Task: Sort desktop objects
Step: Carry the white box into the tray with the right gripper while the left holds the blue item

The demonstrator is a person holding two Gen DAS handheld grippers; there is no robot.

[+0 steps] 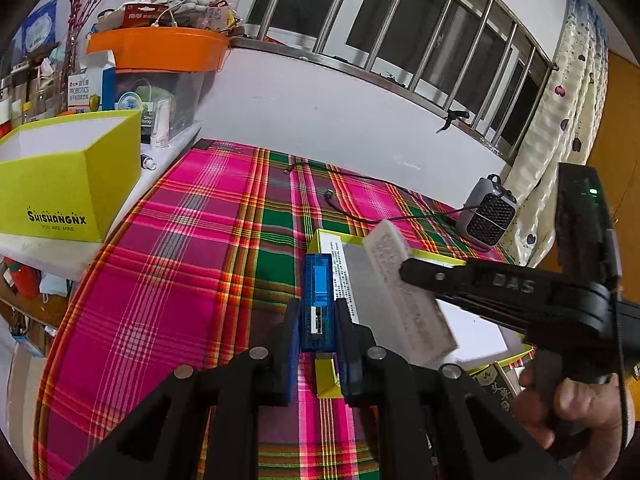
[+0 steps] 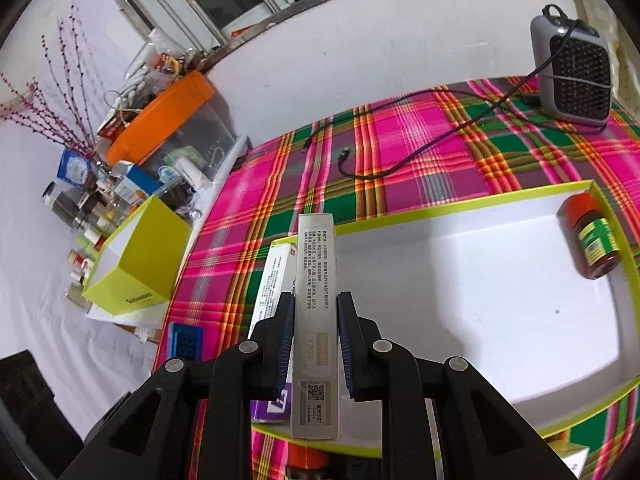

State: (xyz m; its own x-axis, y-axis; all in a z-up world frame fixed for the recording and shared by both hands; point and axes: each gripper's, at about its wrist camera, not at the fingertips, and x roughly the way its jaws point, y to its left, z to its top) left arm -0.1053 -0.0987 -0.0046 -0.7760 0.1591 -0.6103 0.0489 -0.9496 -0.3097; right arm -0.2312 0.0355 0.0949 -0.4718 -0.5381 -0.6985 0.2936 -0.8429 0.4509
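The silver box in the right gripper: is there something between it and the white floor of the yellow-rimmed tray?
Nothing visible blocks it. The silver box, clamped in the right gripper, hangs over the tray's left end. A white carton lies just left of it; the brown bottle lies at the far right end.

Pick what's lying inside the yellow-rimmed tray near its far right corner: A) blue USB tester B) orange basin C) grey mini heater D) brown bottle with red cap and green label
D: the brown bottle with red cap and green label lies on its side on the white floor of the yellow-rimmed tray, against the right wall; the right gripper holds a silver box above the tray's left end.
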